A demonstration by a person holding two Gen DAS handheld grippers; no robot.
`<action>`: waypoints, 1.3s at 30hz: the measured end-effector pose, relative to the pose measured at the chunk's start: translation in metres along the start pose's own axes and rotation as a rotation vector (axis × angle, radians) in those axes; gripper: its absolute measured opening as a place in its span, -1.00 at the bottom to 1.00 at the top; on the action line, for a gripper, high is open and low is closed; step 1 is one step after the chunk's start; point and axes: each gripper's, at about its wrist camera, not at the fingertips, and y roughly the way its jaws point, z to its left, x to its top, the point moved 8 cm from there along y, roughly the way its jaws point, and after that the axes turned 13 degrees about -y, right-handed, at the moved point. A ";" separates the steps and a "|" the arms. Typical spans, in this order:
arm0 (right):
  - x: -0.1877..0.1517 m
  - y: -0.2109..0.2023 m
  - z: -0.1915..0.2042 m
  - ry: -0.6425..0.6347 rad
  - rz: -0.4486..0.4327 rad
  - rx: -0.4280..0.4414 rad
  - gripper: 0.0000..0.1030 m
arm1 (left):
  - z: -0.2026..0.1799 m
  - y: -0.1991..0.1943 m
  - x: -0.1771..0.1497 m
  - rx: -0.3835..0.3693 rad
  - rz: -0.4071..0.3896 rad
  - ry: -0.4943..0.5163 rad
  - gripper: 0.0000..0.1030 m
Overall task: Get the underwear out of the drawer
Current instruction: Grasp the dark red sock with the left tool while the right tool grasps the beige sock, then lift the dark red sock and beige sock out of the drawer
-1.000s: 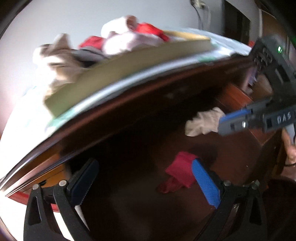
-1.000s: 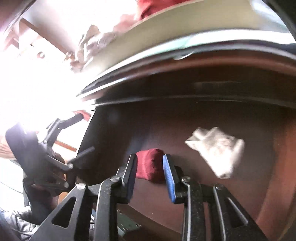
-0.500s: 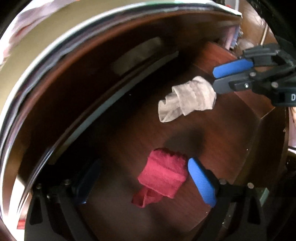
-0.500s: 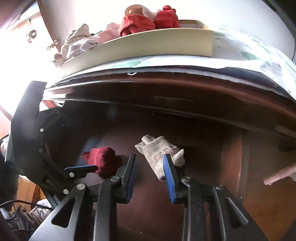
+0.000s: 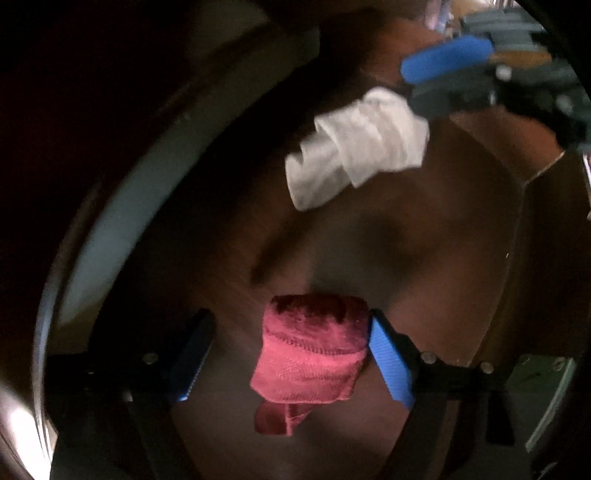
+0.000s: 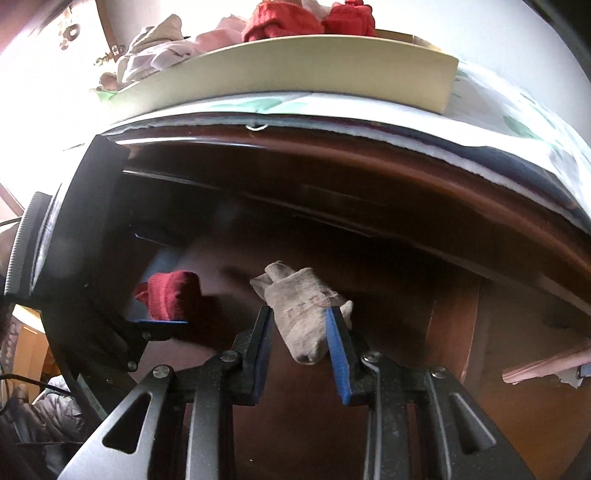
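Observation:
A folded red underwear piece [image 5: 314,354] lies on the dark wooden drawer floor [image 5: 424,266]. My left gripper [image 5: 291,354] is open around it, the right pad touching its side. It also shows in the right wrist view [image 6: 170,295]. A rolled beige underwear piece [image 6: 303,314] lies further right in the drawer, also in the left wrist view [image 5: 354,151]. My right gripper [image 6: 299,339] is open with its pads either side of the beige piece.
Above the drawer the dresser top holds a flat cream box [image 6: 295,70] piled with red and pale garments [image 6: 306,18]. The drawer's right wall [image 6: 454,332] stands close to my right gripper. The dresser front edge [image 6: 369,155] overhangs the drawer.
Both grippers have moved down and forward into the drawer. The left one now straddles the red piece, the right one the beige piece. Neither has closed.

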 end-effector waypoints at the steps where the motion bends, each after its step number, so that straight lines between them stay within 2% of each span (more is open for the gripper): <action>1: 0.001 0.001 0.000 -0.002 0.002 0.000 -0.39 | -0.001 0.003 -0.001 0.003 0.007 0.005 0.62; 4: 0.002 0.007 0.002 -0.021 0.017 0.006 -0.38 | -0.002 0.006 0.004 0.011 0.000 -0.006 0.59; 6: 0.001 0.013 0.001 -0.028 0.035 0.010 -0.38 | -0.001 0.007 0.005 -0.012 0.005 -0.024 0.54; 8: 0.001 0.020 0.000 -0.027 0.054 0.014 -0.38 | -0.003 0.007 0.005 -0.048 0.007 -0.027 0.27; 10: 0.001 0.024 -0.001 -0.037 0.070 0.008 -0.38 | -0.005 0.005 0.005 -0.073 0.006 -0.028 0.09; 14: 0.006 0.031 0.000 -0.071 0.086 -0.001 -0.36 | -0.009 0.005 0.007 -0.075 -0.001 -0.030 -0.12; 15: 0.006 0.033 0.002 -0.084 0.093 0.000 -0.24 | -0.008 0.004 0.007 -0.062 -0.007 -0.031 -0.13; 16: 0.006 0.035 0.005 -0.093 0.096 0.002 -0.01 | -0.007 0.004 0.006 -0.046 -0.010 -0.033 -0.14; 18: 0.008 0.040 0.010 -0.120 0.107 0.017 0.23 | -0.002 0.000 0.009 -0.038 -0.019 -0.043 -0.17; 22: 0.011 0.055 0.011 -0.174 0.160 0.003 0.23 | -0.001 -0.019 -0.001 -0.058 -0.059 -0.072 -0.17; 23: 0.013 0.058 0.013 -0.188 0.174 -0.002 0.23 | 0.008 -0.029 -0.010 -0.065 -0.074 -0.078 -0.17; 28: 0.015 0.079 0.021 -0.282 0.246 -0.010 0.23 | 0.011 -0.064 -0.017 -0.099 -0.170 -0.138 -0.17; 34: 0.022 0.095 0.026 -0.333 0.252 -0.036 0.22 | 0.010 -0.090 -0.029 -0.154 -0.241 -0.211 -0.17; 35: 0.023 0.096 0.028 -0.335 0.250 -0.027 0.20 | 0.012 -0.093 -0.028 -0.158 -0.248 -0.223 -0.17; 37: 0.022 0.100 0.031 -0.352 0.261 -0.039 -0.08 | 0.013 -0.096 -0.031 -0.162 -0.262 -0.254 -0.17; 39: 0.017 0.102 0.037 -0.368 0.269 -0.051 -0.09 | 0.015 -0.103 -0.028 -0.171 -0.277 -0.282 -0.17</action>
